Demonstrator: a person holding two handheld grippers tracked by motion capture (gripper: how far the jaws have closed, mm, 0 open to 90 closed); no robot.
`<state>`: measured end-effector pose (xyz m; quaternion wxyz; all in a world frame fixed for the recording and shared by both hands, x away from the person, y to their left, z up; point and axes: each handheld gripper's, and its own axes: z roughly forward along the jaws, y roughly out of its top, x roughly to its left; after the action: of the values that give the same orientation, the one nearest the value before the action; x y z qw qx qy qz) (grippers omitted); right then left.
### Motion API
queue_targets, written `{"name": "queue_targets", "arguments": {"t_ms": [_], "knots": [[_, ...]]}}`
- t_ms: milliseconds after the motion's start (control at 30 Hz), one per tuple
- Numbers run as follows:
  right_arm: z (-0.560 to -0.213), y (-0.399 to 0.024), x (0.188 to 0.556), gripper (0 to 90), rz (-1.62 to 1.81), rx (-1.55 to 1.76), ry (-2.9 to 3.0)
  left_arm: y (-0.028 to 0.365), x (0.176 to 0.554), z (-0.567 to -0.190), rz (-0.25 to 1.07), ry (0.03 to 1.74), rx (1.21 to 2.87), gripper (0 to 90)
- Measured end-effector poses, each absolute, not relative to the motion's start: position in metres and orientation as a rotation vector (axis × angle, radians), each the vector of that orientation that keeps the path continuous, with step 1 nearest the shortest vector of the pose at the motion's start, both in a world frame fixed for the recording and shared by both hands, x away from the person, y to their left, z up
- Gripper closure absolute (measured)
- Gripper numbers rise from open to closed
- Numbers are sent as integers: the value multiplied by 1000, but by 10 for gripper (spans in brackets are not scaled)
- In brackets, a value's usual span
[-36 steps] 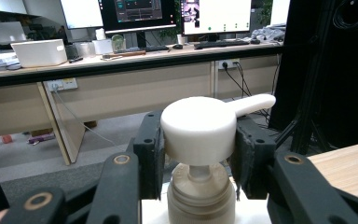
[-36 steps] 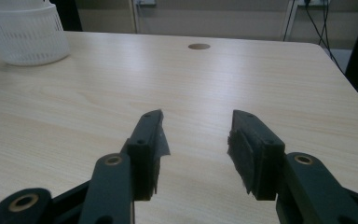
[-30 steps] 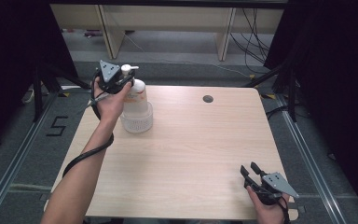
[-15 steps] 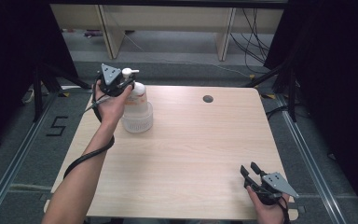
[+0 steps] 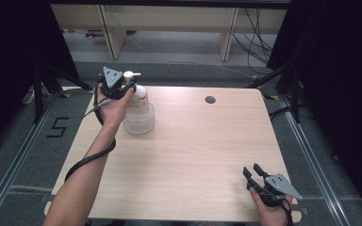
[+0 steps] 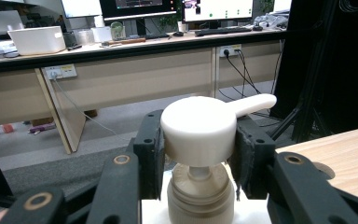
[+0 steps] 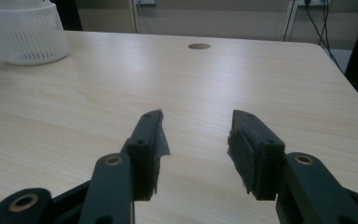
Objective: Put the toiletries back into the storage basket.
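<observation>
A light wooden worktop [image 5: 193, 155] is lying under the camera, with a round cable hole [image 5: 210, 100] sitting near its far edge at about one o'clock. Beyond it, at twelve o'clock, a long beige desk [image 6: 121, 79] is standing on grey floor, carrying a white storage box [image 6: 37, 39] and monitors [image 6: 135, 7]. Black cables [image 5: 259, 33] are hanging at about one o'clock, and a "5" marking [image 5: 59, 127] is showing on the floor at nine o'clock.

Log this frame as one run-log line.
left hand-held gripper: shut on pump head of pump bottle in white basket | right hand-held gripper: open, nothing held, over table near corner
</observation>
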<state>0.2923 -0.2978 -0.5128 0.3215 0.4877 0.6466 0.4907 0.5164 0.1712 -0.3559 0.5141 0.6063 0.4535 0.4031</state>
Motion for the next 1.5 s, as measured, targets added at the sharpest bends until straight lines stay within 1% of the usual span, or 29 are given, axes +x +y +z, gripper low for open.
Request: {"name": "queue_targets", "arguments": {"t_ms": [700, 1167, 1333, 1433, 1500], "knots": [[-513, -298, 292, 545, 1286, 1279, 1700, 170, 517, -366, 957, 1109, 1477, 585], [-514, -299, 294, 545, 1254, 1247, 1686, 171, 516, -366, 961, 1113, 1482, 583], [-514, -297, 294, 545, 1300, 1255, 1693, 171, 516, -366, 967, 1111, 1488, 578], [-514, -297, 293, 544, 1301, 1255, 1693, 170, 516, -366, 982, 1107, 1496, 570], [-514, -298, 294, 543, 1297, 1249, 1693, 170, 516, -366, 980, 1107, 1502, 536]]}}
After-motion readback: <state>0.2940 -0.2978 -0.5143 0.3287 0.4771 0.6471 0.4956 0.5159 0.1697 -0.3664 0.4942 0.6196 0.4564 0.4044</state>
